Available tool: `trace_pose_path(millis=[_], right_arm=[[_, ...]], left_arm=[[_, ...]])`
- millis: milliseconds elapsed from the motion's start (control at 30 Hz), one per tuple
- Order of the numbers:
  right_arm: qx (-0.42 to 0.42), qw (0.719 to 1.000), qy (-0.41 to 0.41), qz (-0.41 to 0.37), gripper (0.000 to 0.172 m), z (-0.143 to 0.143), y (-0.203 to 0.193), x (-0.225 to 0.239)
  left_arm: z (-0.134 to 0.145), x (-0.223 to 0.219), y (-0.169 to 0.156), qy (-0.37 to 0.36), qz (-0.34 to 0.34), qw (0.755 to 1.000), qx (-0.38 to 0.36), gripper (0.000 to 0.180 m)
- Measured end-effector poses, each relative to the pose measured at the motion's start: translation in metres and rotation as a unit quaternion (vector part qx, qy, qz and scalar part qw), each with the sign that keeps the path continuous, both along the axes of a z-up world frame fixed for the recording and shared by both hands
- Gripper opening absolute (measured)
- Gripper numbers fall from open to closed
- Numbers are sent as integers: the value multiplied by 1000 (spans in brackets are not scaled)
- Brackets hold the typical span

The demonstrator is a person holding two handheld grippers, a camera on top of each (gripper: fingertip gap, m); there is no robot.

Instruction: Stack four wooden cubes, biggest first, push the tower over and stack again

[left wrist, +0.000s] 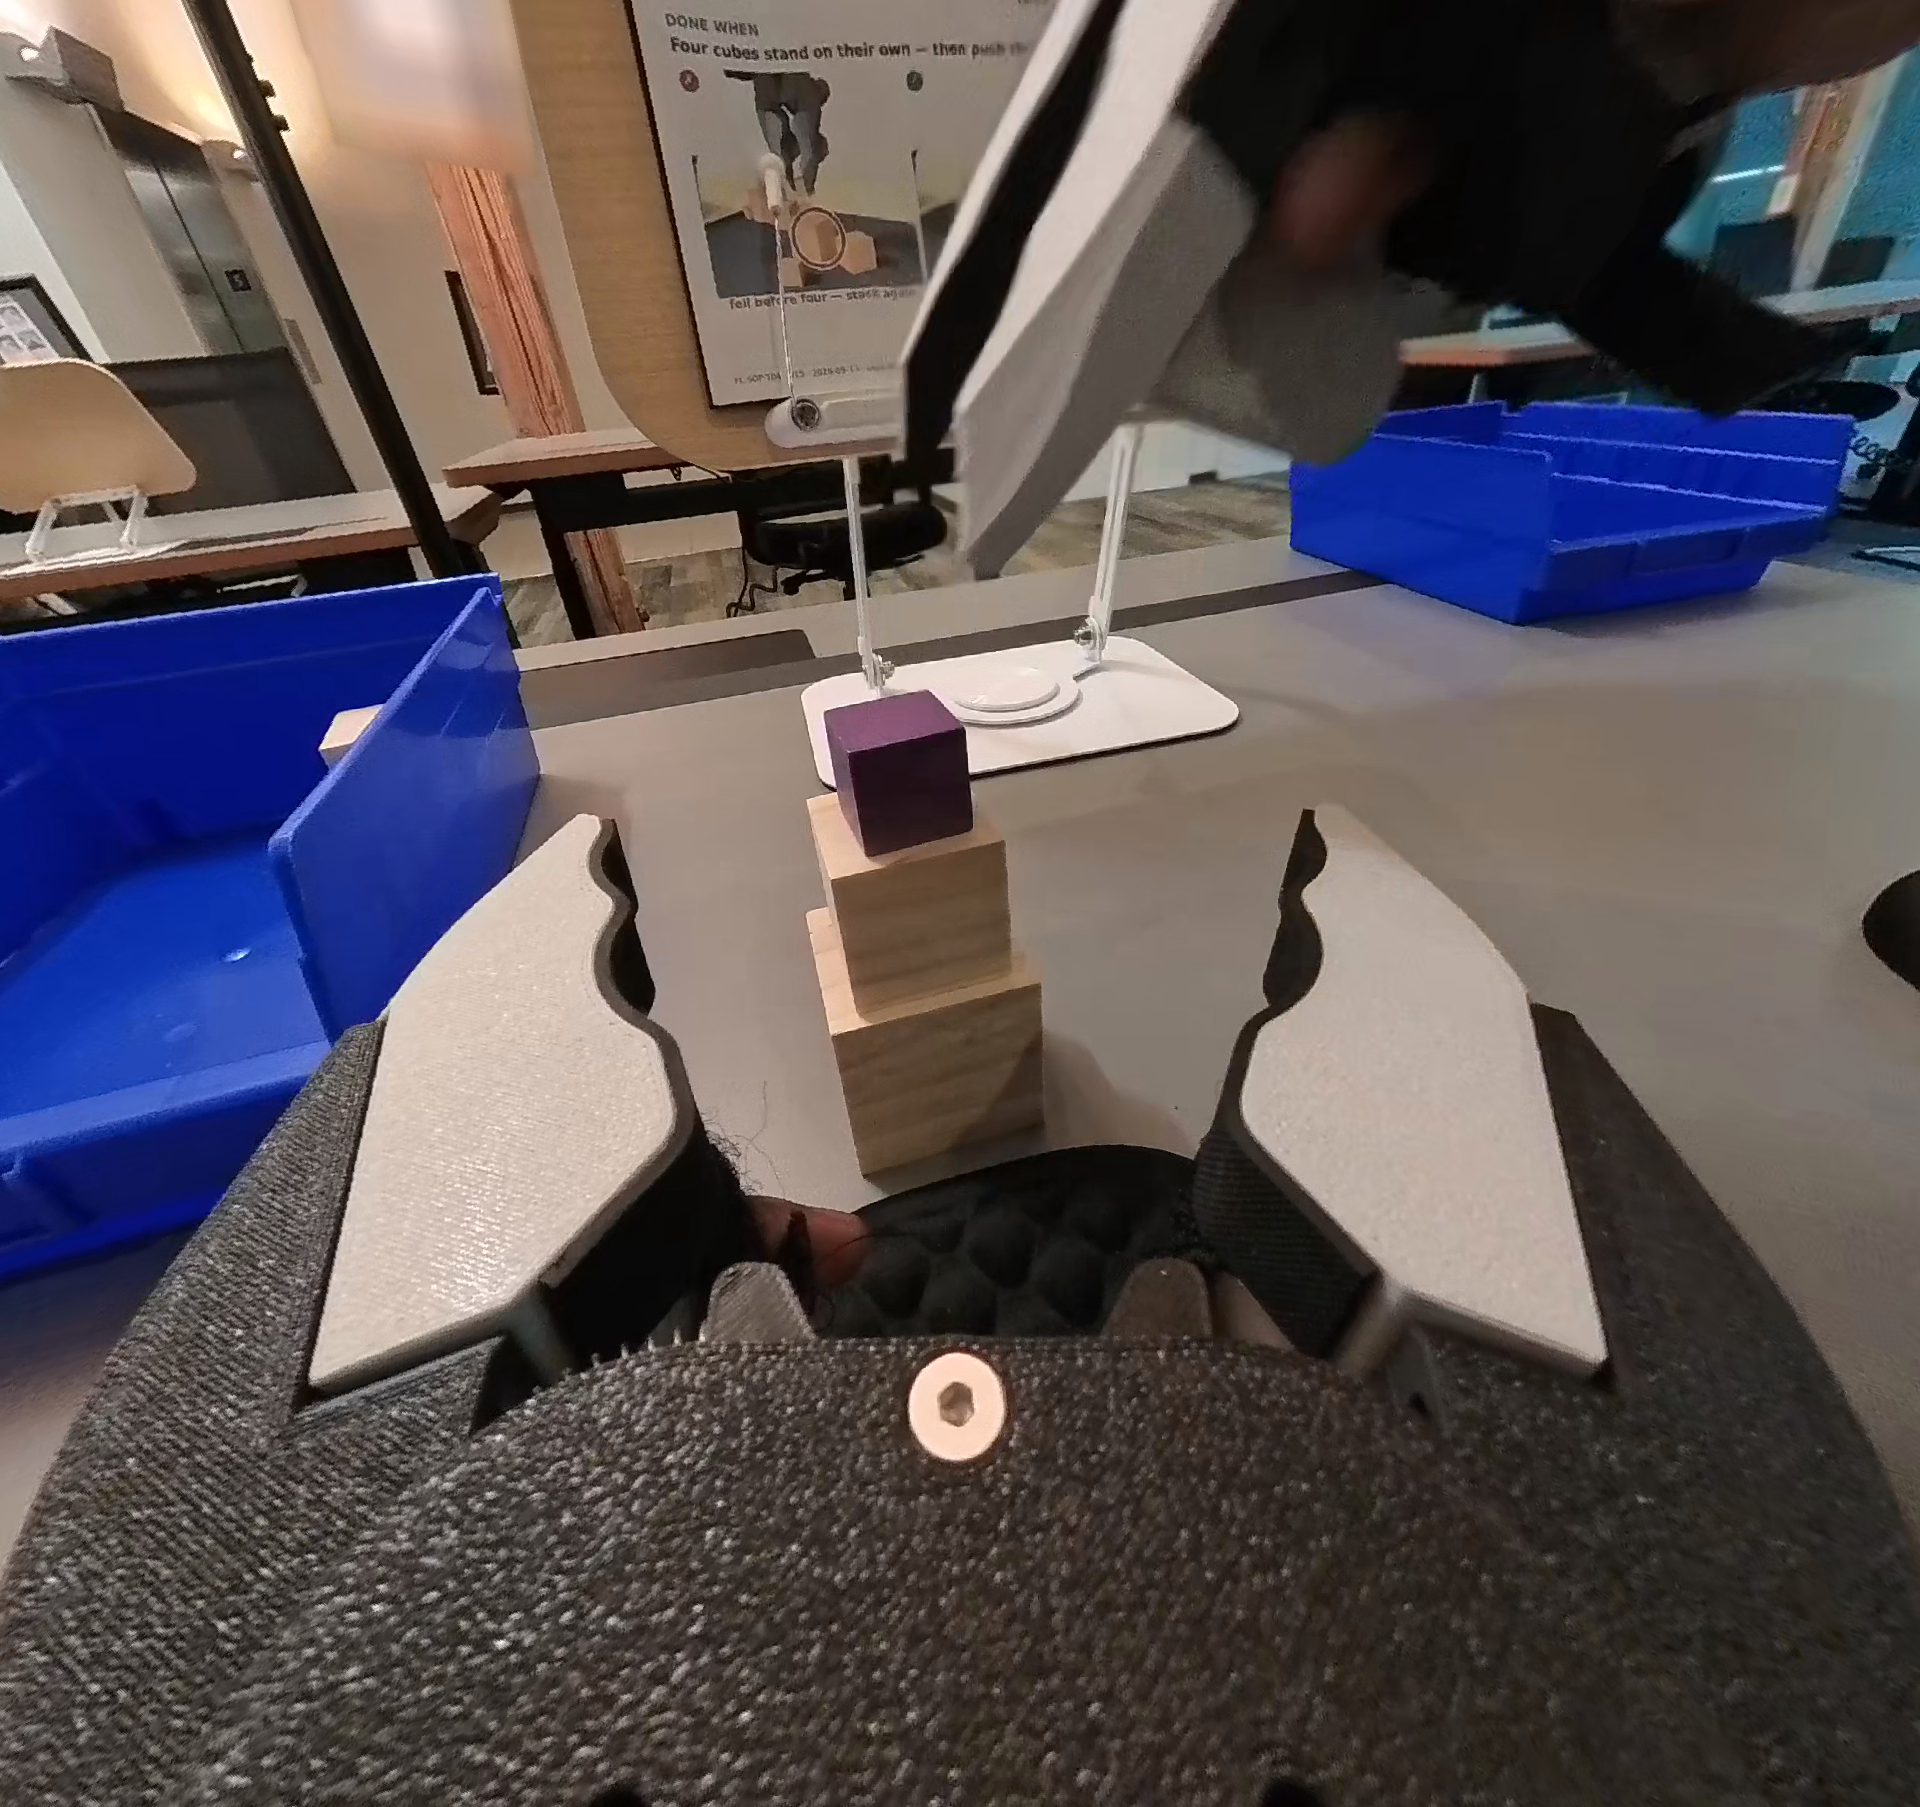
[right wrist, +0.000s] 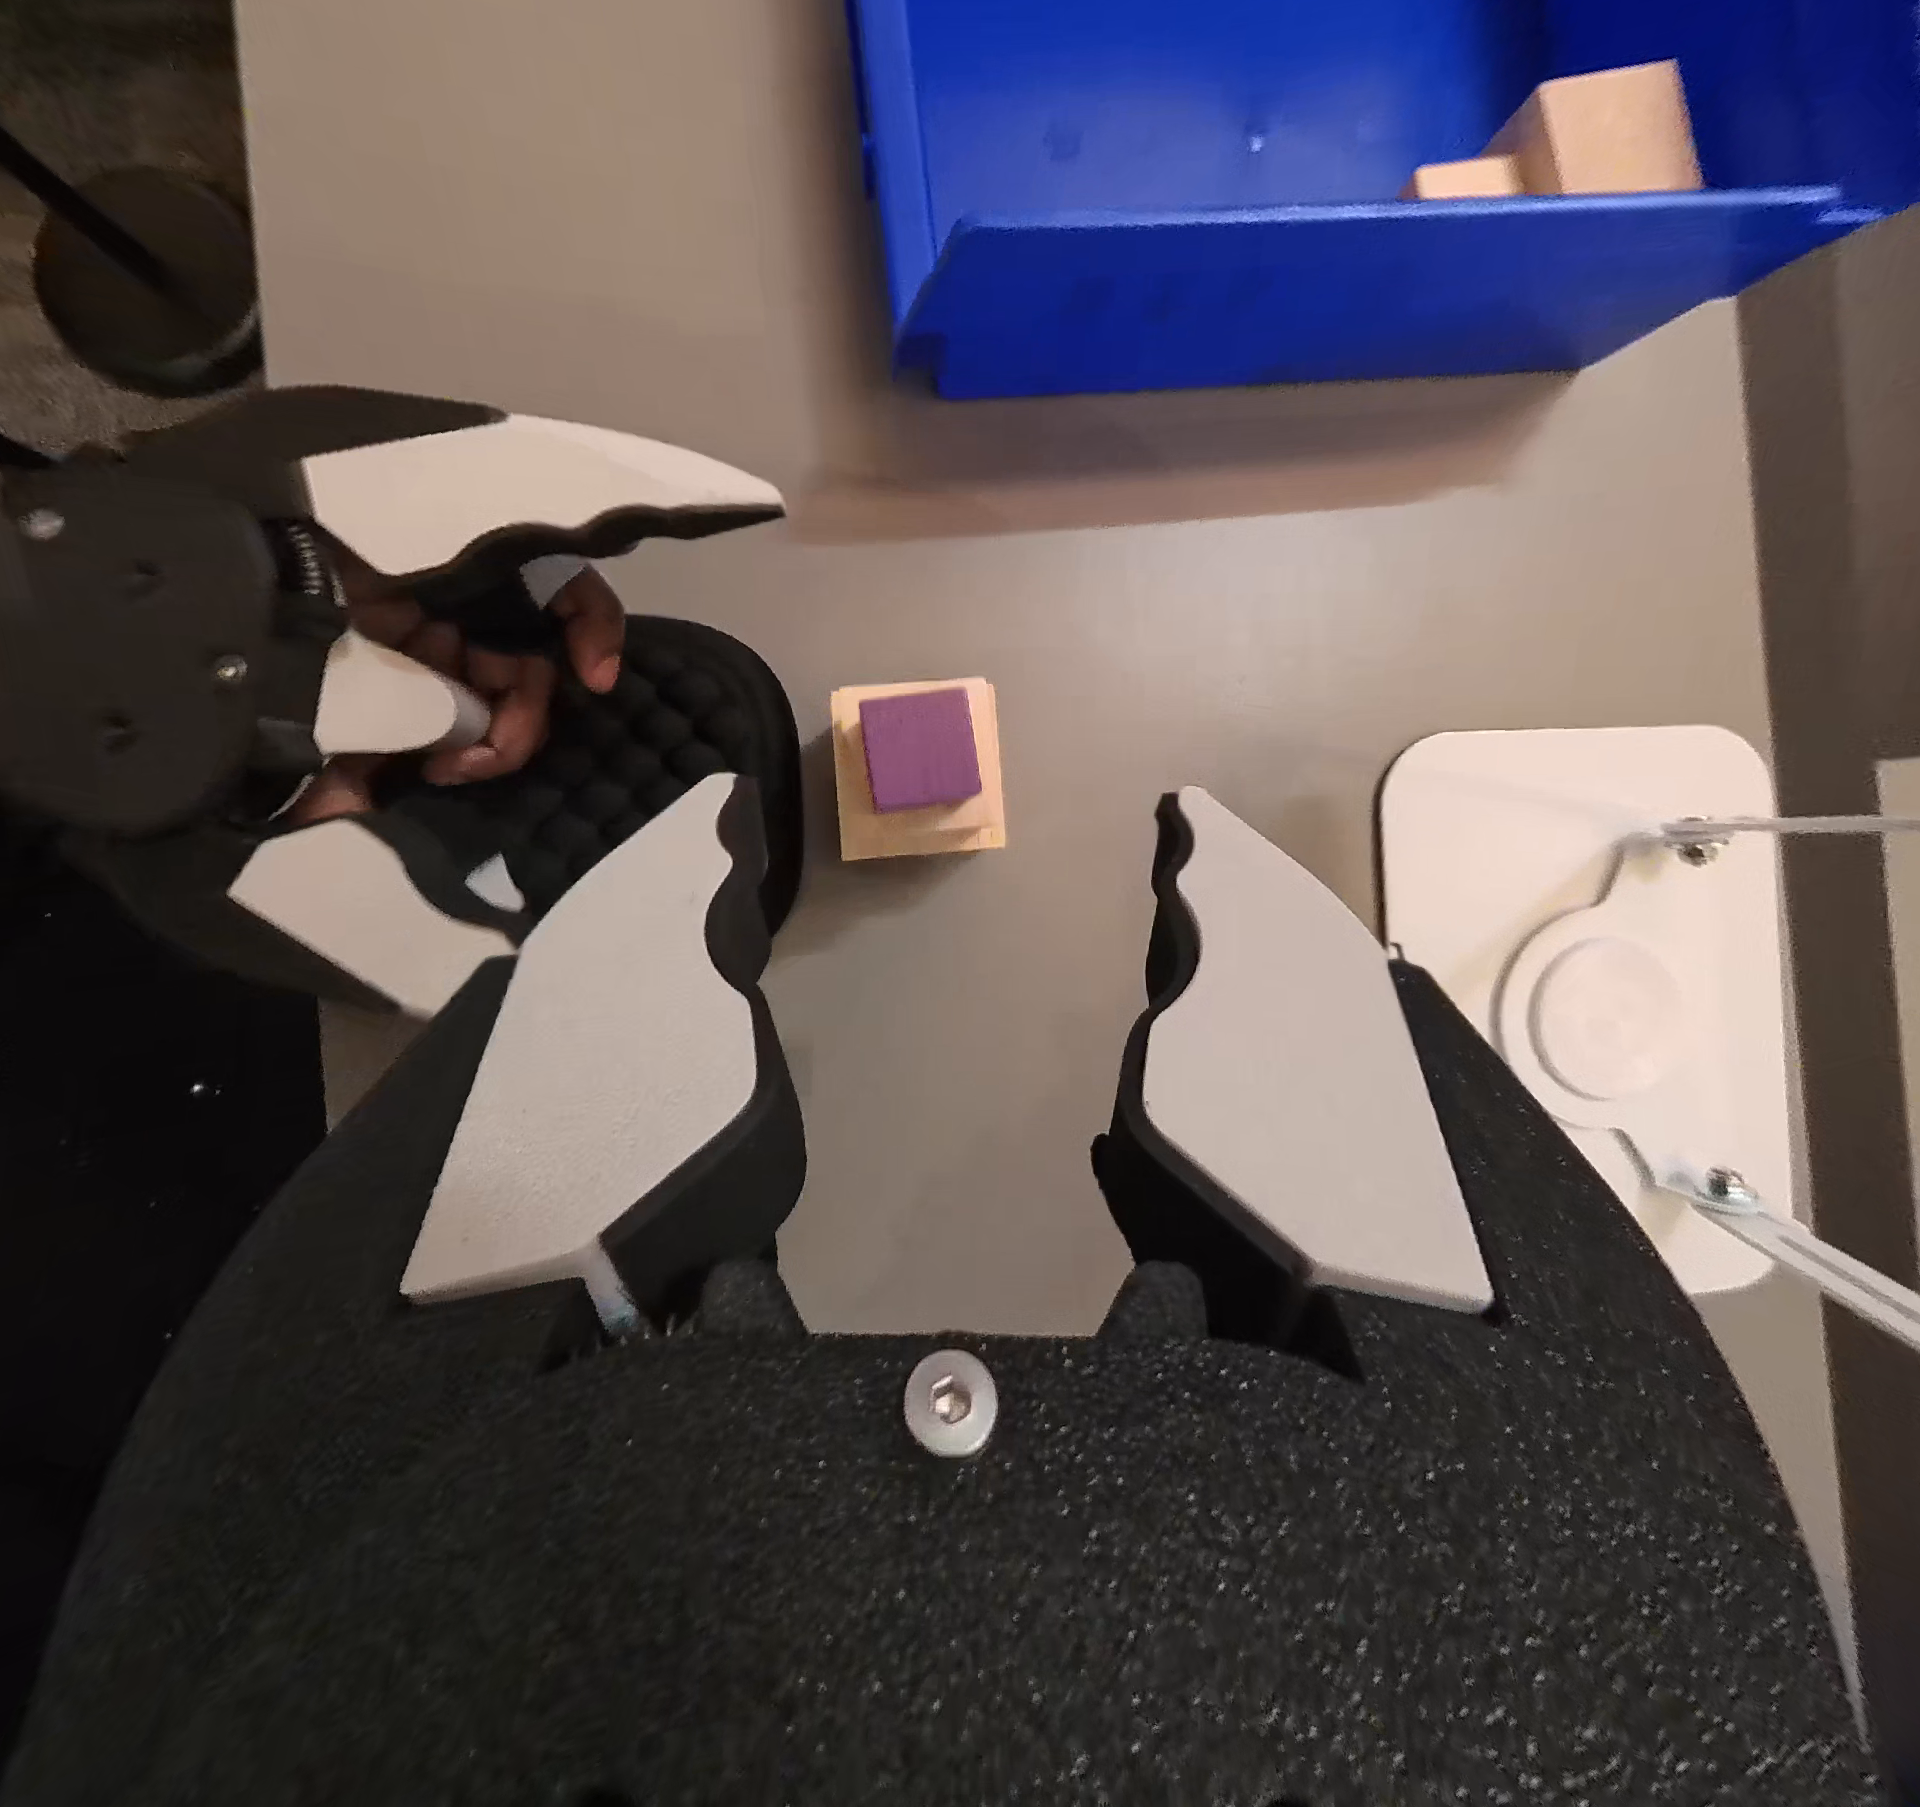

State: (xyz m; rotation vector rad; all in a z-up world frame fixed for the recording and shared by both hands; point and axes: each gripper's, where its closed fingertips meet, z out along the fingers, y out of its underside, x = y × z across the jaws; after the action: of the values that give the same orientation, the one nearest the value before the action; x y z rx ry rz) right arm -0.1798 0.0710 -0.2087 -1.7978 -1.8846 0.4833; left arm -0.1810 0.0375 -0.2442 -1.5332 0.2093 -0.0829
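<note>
- A stack of three cubes stands on a grey table: a purple cube on top, a middle wooden cube under it, and a larger bottom wooden cube resting on the table.
- The purple cube sits turned a little askew on the cube beneath.
- The left gripper is low on the table, close to the stack, its jaws wide apart with the stack between them, touching neither finger.
- The right gripper hangs above the stack, looking straight down; its jaws are apart and bare, clear of the purple cube.
- A blue bin beside the stack holds two more wooden blocks.
- A white stand base lies just behind the stack.
- A second blue bin sits farther back on the table.
</note>
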Motion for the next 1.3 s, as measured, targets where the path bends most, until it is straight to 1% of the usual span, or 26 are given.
trace_pose_path(millis=[133,233,333,500,600,700,767,833,967,1033,1133,1233,1300], right_arm=[[-3,1000,29,-7,70,10,-1,30],[-12,999,34,-4,66,4,-8,55],[-41,998,39,15,64,-19,-26,76],[-73,996,19,42,65,-77,-52,107],[-93,993,46,52,60,-90,-64,111],[-98,992,63,57,61,-98,-69,114],[-95,992,51,61,65,-107,-70,117],[-91,992,47,72,65,-112,-72,118],[-66,992,33,105,65,-121,-81,117],[-48,990,21,128,61,-125,-85,116],[-19,994,2,107,56,-128,-74,109],[-26,997,1,77,46,-129,-67,99],[-36,998,-19,54,37,-134,-62,99]], left_arm=[[0,0,0,1,1,1000,-1,117],[0,0,0,0,1,1000,0,117],[0,0,0,0,-1,1000,1,117],[0,1,0,3,-1,1000,0,117],[0,1,0,7,0,1000,2,117],[0,1,0,7,0,1000,0,117],[0,2,0,9,0,1000,0,117],[0,2,0,12,-1,1000,1,117],[0,3,0,14,-1,1000,1,117],[-1,3,0,13,-1,1000,-1,117],[-1,3,1,14,-1,1000,-2,117],[-1,3,0,16,0,1000,0,116],[-1,3,0,15,-1,1000,0,116]])
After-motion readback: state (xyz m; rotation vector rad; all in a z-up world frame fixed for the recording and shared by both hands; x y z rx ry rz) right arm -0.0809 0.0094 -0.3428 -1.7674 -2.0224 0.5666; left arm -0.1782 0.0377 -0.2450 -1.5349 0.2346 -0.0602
